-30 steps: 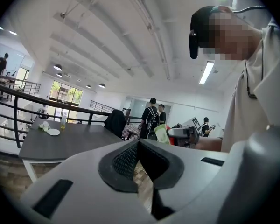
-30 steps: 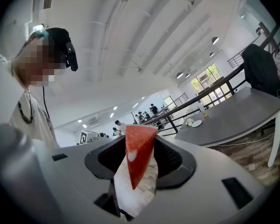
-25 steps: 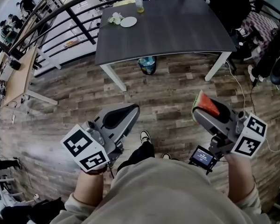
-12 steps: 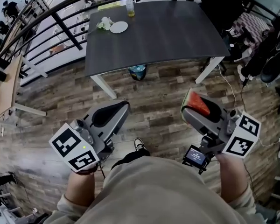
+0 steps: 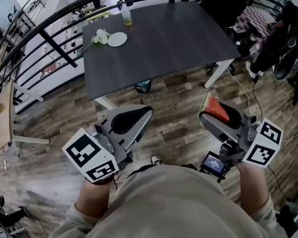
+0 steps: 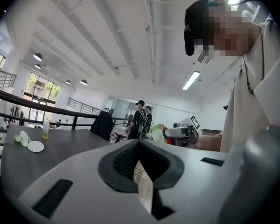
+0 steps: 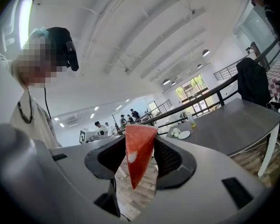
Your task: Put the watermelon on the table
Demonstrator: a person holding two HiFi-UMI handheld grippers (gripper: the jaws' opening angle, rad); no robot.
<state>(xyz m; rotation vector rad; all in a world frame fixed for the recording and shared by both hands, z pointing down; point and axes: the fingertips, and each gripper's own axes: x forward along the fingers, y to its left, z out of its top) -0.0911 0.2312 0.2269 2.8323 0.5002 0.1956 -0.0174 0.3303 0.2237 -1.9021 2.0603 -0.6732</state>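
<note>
A black railing (image 5: 44, 39) runs along the left, behind the dark table (image 5: 164, 48). At the table's far left corner lie white flowers (image 5: 100, 35), a white plate (image 5: 117, 39) just beside them, and a small bottle (image 5: 126, 16) of yellow liquid a little further back. The left gripper (image 5: 140, 115) hangs over the wood floor (image 5: 176, 110), short of the table's near edge; its jaws are closed together at the tips with nothing between them. To its right, the right gripper (image 5: 207, 115) is also above the floor, its jaws clamped on the watermelon (image 5: 220, 110), a red wedge with a green rind, point down. A dark garment (image 5: 223, 4) sits at the table's far right.
</note>
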